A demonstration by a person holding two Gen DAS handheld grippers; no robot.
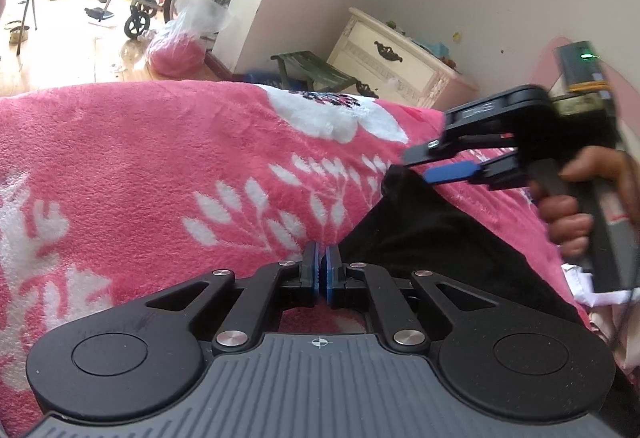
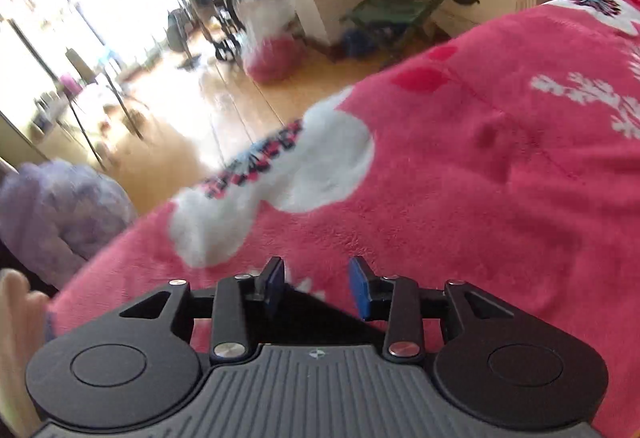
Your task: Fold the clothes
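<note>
Left wrist view showed the left gripper (image 1: 322, 258) clenched at the black garment's (image 1: 432, 234) edge on the pink blanket (image 1: 160, 166); the right gripper (image 1: 416, 162), beyond it at the garment's far corner, stood released.

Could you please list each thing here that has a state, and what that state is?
Left gripper: shut, at the black garment's edge; a hold on it cannot be told.
Right gripper: open, nothing pinched.
Black garment: lying flat on the blanket.
Blanket: spread out.
Dresser: drawers closed.
</note>
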